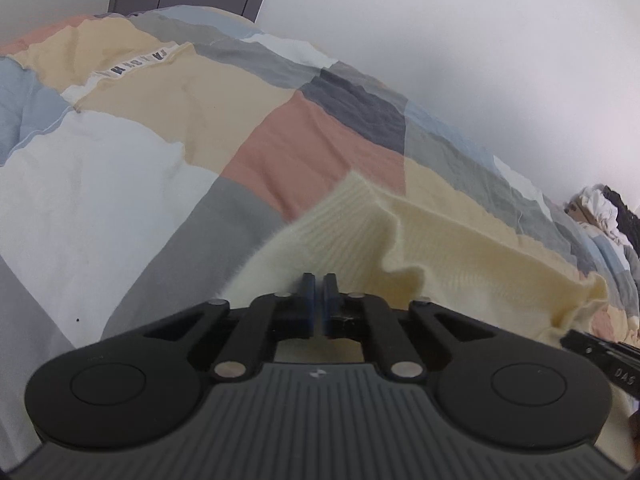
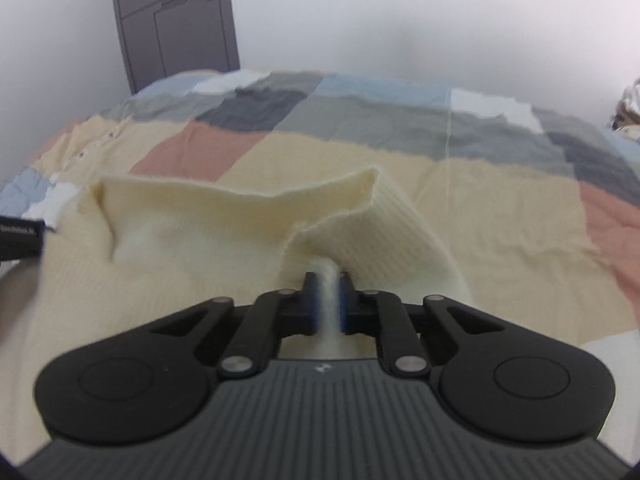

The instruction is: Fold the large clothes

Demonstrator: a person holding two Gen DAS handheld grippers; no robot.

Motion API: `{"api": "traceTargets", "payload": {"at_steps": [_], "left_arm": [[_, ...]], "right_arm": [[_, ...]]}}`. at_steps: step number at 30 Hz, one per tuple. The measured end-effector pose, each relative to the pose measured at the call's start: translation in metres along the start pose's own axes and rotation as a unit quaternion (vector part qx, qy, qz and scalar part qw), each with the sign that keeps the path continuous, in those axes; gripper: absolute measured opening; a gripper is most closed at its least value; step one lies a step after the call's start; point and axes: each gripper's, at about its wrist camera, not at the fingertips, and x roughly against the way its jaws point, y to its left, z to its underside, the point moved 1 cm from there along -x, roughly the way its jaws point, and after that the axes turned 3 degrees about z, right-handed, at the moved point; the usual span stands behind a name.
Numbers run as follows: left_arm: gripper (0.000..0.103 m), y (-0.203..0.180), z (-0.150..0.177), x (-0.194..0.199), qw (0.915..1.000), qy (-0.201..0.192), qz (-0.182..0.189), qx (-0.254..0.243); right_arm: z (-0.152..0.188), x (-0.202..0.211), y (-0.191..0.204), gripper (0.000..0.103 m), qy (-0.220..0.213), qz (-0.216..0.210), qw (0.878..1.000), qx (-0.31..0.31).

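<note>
A cream knit sweater [image 1: 440, 248] lies spread on a patchwork quilt [image 1: 160, 168]. My left gripper [image 1: 319, 280] is at the sweater's left corner. Its blue pads are pressed together, and the cloth rises to the tips as if a thin edge is pinched. In the right wrist view the same sweater [image 2: 200, 232] has its far edge standing up in a fold. My right gripper [image 2: 328, 280] is shut on a bunched ridge of it, which shows white between the pads. Each gripper's black body shows at the edge of the other's view, the right one [image 1: 600, 356] and the left one [image 2: 20, 236].
The quilt [image 2: 500, 200] covers a bed that runs to a white wall. A grey door [image 2: 176, 20] stands behind the bed's far left corner. A pile of clothes [image 1: 604, 212] sits at the far right end of the bed.
</note>
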Motion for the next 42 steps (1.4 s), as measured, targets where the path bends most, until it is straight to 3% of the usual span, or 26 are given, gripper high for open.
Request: {"api": "traceTargets", "payload": {"at_steps": [4, 9, 13, 19, 23, 29, 34, 39, 42], "left_arm": [[0.0, 0.002, -0.003, 0.011, 0.9998, -0.02, -0.009, 0.002], [0.0, 0.016, -0.02, 0.041, 0.9957, -0.08, -0.016, 0.043], [0.0, 0.029, -0.03, 0.052, 0.994, -0.089, -0.015, 0.06], [0.0, 0.032, -0.021, 0.036, 0.9968, -0.049, -0.023, 0.059], [0.0, 0.028, -0.014, 0.028, 0.9984, -0.025, -0.019, 0.048], [0.0, 0.021, -0.007, 0.022, 0.9994, 0.004, -0.026, 0.021], [0.002, 0.016, -0.004, 0.036, 0.9996, 0.01, -0.024, 0.015], [0.026, 0.003, 0.008, 0.078, 0.9998, 0.001, -0.018, 0.002], [0.027, -0.009, 0.024, 0.105, 0.9998, 0.004, -0.009, -0.02]], "right_arm": [[-0.01, 0.015, -0.014, 0.011, -0.038, 0.019, 0.999, -0.02], [-0.018, 0.029, -0.042, 0.011, -0.075, 0.052, 0.994, -0.062], [-0.02, 0.025, -0.058, 0.01, -0.093, 0.084, 0.989, -0.076], [-0.018, 0.002, -0.09, 0.003, -0.061, 0.159, 0.981, -0.091], [0.001, -0.03, -0.112, 0.003, 0.017, 0.151, 0.977, -0.146], [0.014, -0.045, -0.101, 0.003, 0.037, 0.144, 0.979, -0.14], [0.013, -0.032, -0.102, 0.003, 0.026, 0.144, 0.975, -0.166], [0.01, 0.007, -0.092, 0.005, -0.008, 0.152, 0.972, -0.179], [0.011, 0.041, -0.091, 0.005, -0.032, 0.146, 0.969, -0.194]]}}
